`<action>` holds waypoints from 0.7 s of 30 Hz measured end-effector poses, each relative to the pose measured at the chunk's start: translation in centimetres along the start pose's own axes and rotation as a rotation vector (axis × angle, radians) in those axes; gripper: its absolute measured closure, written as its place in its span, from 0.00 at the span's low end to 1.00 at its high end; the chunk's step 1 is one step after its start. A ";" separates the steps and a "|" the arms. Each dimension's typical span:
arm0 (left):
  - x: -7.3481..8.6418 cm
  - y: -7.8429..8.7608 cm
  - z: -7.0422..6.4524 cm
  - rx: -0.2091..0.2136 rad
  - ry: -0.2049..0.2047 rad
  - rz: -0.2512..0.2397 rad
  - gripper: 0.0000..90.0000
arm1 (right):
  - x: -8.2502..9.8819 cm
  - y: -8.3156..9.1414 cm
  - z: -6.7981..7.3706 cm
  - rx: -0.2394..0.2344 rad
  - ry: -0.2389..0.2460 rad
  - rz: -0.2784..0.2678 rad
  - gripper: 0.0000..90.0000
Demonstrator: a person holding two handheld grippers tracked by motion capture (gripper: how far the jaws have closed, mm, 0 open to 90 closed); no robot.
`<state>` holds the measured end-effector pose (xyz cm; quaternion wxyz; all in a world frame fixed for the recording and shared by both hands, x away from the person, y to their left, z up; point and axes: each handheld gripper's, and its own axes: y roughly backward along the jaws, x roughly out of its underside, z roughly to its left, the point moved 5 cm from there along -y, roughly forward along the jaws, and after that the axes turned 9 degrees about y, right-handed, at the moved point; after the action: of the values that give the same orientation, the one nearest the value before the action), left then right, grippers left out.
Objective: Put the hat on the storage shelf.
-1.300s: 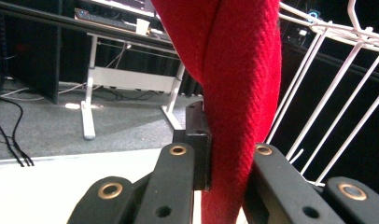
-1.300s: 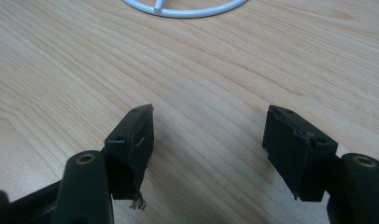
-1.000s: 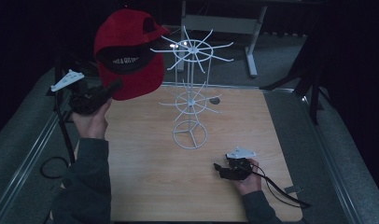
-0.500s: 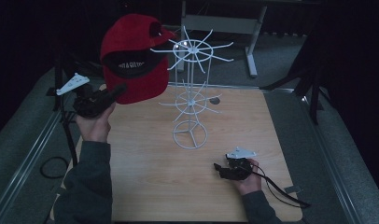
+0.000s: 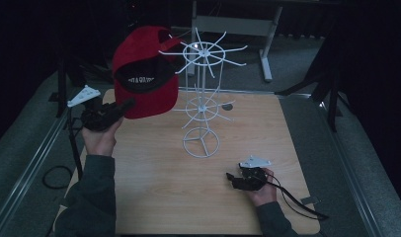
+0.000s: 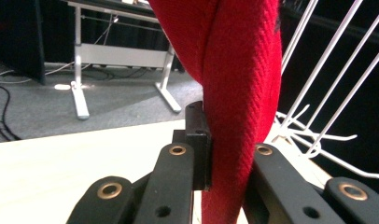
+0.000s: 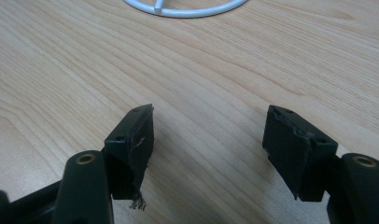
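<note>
Left gripper (image 5: pixel 127 104) clamps red cap (image 5: pixel 146 74) — beside wire rack (image 5: pixel 202 98).

— What's moved in the last second?
— The left gripper (image 5: pixel 127 104) has carried the red cap (image 5: pixel 145 74) up and to the right.
— How close now?
— Its crown now reaches the white wire rack's (image 5: pixel 202 94) top spokes.

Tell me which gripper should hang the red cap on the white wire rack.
Left. The left gripper is shut on the red cap's brim, beside the rack's top prongs. The right gripper rests open and low on the table.
</note>
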<state>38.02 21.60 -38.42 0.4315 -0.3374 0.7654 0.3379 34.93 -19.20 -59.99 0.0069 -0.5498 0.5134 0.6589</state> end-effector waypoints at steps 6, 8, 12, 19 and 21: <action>0.7 -0.2 0.0 0.008 -0.019 0.019 0.95 | 0.0 0.0 0.0 0.000 0.000 0.000 0.37; 0.9 -0.3 0.1 0.008 -0.023 0.027 0.95 | 0.0 0.0 0.0 0.000 0.000 -0.001 0.37; 1.4 -0.4 0.3 0.010 -0.023 0.041 0.95 | 0.0 0.0 0.0 0.001 -0.002 0.000 0.37; 2.5 -0.8 0.6 0.012 -0.017 0.070 0.95 | 0.0 0.0 0.0 0.000 -0.001 0.000 0.37; 2.9 -0.8 0.6 0.018 -0.014 0.074 0.94 | 0.0 0.0 0.0 0.000 -0.002 0.000 0.37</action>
<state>37.78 21.02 -41.39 0.4271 -0.3026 0.7771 0.3493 34.92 -19.19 -59.99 0.0074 -0.5493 0.5134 0.6593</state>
